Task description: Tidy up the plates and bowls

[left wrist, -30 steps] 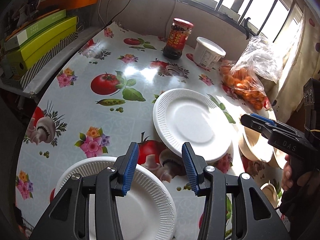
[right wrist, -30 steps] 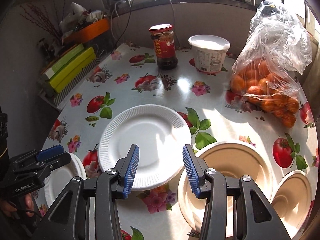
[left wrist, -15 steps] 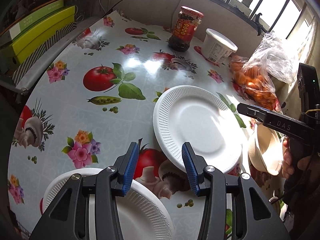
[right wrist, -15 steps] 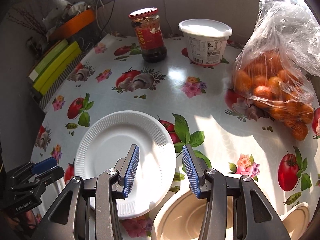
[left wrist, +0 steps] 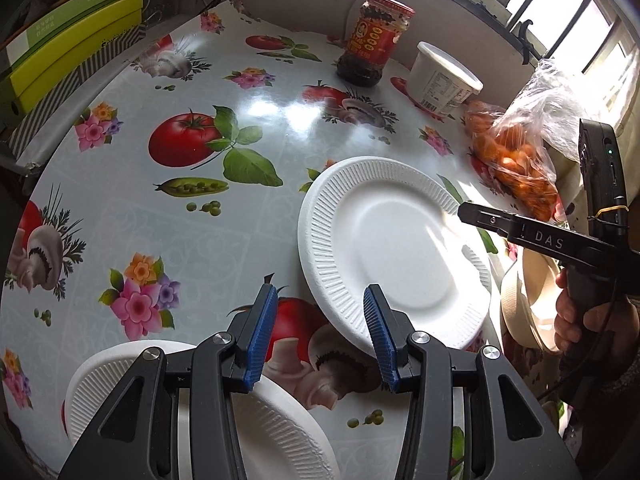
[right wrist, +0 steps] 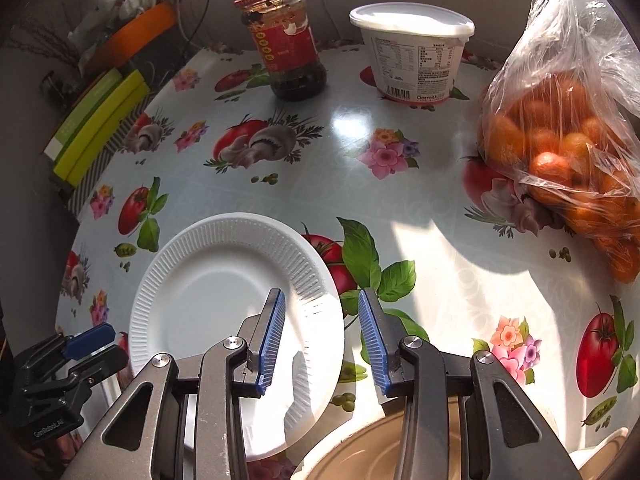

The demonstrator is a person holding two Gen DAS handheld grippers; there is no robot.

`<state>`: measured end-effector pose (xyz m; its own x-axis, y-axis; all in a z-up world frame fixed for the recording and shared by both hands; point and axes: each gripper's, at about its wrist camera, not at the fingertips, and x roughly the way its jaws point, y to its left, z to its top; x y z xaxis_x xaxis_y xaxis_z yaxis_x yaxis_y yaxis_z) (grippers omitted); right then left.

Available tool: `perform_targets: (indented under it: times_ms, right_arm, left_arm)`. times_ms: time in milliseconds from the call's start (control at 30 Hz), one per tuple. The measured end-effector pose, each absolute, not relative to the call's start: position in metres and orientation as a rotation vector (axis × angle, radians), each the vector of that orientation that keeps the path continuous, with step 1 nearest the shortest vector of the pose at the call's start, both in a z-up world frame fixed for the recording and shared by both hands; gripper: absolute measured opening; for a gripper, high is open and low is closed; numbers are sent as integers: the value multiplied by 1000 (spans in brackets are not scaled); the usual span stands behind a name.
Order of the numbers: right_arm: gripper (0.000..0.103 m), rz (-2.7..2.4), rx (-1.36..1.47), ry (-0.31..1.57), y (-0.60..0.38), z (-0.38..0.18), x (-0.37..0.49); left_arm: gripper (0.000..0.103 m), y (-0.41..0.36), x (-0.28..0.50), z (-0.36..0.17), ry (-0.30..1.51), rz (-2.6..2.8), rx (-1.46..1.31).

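A white ribbed paper plate [left wrist: 392, 248] lies in the middle of the table; it also shows in the right wrist view [right wrist: 224, 304]. A second white plate [left wrist: 276, 432] lies under my left gripper [left wrist: 316, 336], which is open and empty just short of the middle plate's near rim. My right gripper [right wrist: 322, 336] is open and empty, its left finger over the plate's right rim. It shows from the side in the left wrist view [left wrist: 480, 216]. A beige bowl [right wrist: 360, 452] sits below the right gripper, and also shows at the right in the left wrist view [left wrist: 528, 296].
A red-labelled jar [right wrist: 286, 40], a white tub [right wrist: 414, 56] and a bag of oranges [right wrist: 568, 144] stand at the back and right. Yellow-green boxes [left wrist: 68, 48] lie on a shelf at the left. A second beige bowl's rim [right wrist: 600, 452] shows bottom right.
Both grippers have moved forward over the table. The right gripper has come from above the beige bowl to the middle plate's right rim. Both stay open.
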<state>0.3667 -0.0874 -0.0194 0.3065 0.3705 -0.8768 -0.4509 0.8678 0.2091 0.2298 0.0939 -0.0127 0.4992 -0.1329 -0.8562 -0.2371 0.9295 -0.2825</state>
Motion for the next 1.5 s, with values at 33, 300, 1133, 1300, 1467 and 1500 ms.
perform_targets:
  times_ms: [33,300,1133,1300,1467,1500]
  right_arm:
    - [36,544,-79,1137,-87,-20,367]
    - [32,555,-86,1145,-82,-23,370]
    - [22,548,-115,1151,-78,-30,370]
    - [21,547,-111,1148,-78,-30,369]
    - [21,548,-109,1147,-78,-29,368]
    - [20,548,-108,1146,-79,-28,368]
  left_arm:
    - [46,94,230,-14,1057,66,-396]
    - [46,91,232,-17,1060,59,-399]
    - [27,89,238,-23,1079,45,-421]
    - [27,90,237,-23,1079,48,-425]
    - [27,90,237,-23,1077,51,-421]
    - [27,90,237,-23,1076,50,-422]
